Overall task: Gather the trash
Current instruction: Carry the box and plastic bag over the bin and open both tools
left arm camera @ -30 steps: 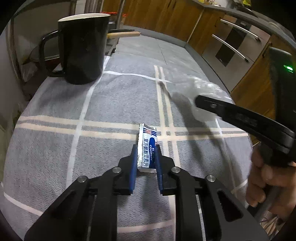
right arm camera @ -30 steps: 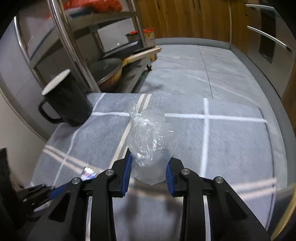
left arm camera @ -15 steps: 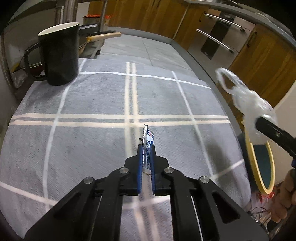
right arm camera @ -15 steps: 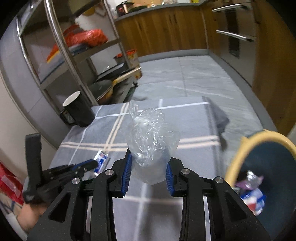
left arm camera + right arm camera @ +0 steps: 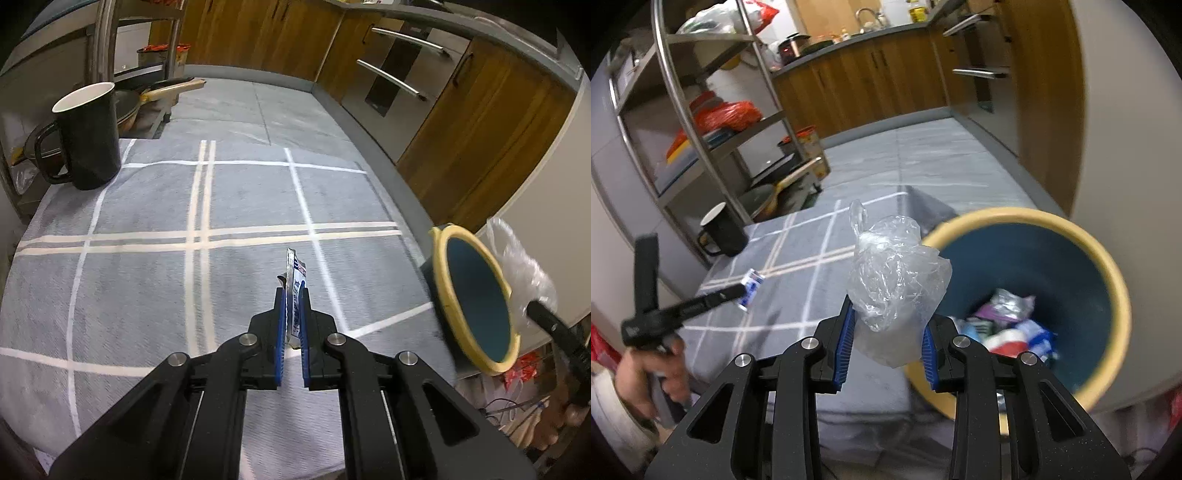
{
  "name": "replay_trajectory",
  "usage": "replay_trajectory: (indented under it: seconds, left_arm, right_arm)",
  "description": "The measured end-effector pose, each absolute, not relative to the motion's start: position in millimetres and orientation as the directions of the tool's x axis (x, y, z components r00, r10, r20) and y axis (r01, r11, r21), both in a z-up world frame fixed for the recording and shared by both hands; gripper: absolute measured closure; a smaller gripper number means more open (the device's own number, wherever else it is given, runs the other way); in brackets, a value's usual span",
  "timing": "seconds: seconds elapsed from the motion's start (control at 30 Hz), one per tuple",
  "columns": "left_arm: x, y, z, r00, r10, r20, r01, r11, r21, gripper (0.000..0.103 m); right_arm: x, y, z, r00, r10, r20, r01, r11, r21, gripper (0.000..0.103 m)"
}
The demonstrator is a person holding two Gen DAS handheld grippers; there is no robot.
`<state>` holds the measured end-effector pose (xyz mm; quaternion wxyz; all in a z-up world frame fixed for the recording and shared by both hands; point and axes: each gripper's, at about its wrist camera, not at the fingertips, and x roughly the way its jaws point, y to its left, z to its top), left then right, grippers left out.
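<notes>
The left tongs (image 5: 291, 291) pinch a thin blue and white wrapper (image 5: 294, 275) that sticks up past their tips. The right tongs (image 5: 887, 325) squeeze a clear, crinkly bag (image 5: 895, 280). The bin (image 5: 1115, 291) sits just right of them.
</notes>
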<state>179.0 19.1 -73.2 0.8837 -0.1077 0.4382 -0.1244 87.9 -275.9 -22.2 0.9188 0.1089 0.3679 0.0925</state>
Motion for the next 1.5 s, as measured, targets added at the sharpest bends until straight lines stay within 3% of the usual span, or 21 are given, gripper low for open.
replay_trajectory:
  seconds: [0.5,0.97,1.5]
  left_arm:
    - [165.0,-36.2,-25.3,0.605,-0.411,-0.682,0.242,0.911,-0.334,0.097]
    - [160.8,-120.0,-12.2,0.538,-0.541,-0.646,0.383,0.84,-0.385,0.097]
    - [178.0,-211.3,-63.7,0.407,-0.536,-0.74,0.442,0.824,-0.354,0.097]
  right_arm:
    - [56.8,-323.8,-33.8,0.756,0.19,-0.627,0.013,0.953,0.304,0.069]
    - [50.4,-356.9,-39.8,0.77,0.159,-0.618,0.088,0.933,0.35,0.069]
    - [64.7,-366.1,-65.1,0.713,0.167,-0.681,0.125,0.925,0.358,0.069]
